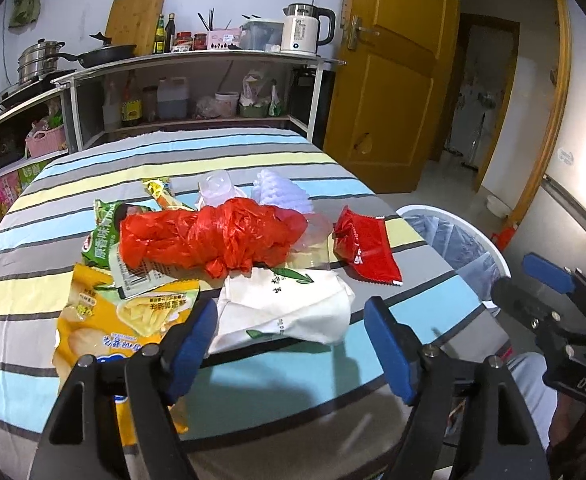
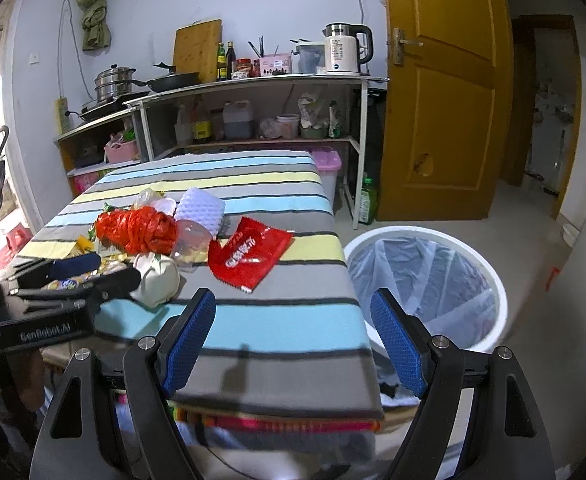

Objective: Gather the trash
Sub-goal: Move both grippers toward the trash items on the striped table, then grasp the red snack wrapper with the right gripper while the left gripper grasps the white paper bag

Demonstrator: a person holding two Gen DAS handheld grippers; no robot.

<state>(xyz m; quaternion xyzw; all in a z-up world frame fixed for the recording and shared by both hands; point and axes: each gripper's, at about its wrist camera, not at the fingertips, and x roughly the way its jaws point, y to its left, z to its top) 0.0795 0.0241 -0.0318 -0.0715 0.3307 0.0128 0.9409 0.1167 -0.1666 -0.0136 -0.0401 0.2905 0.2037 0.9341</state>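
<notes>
On the striped table (image 1: 253,380), left gripper (image 1: 291,344) spread wide around the white packet (image 1: 289,312), not pressing it, right gripper (image 2: 293,340) gaping empty, bin (image 2: 425,276) beside.

Crinkled glossy red plastic bag (image 1: 213,240) mid-frame, shiny foil red wrapper (image 1: 367,250) right of it, on matt striped woven tablecloth (image 1: 253,152).

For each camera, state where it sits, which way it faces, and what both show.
Left wrist: on the left gripper, open, facing the trash pile, nearest the white wrapper; right gripper at right.
Right wrist: on the right gripper, open, facing the striped table edge; left gripper at left.
Shared: red packet, bin.
</notes>
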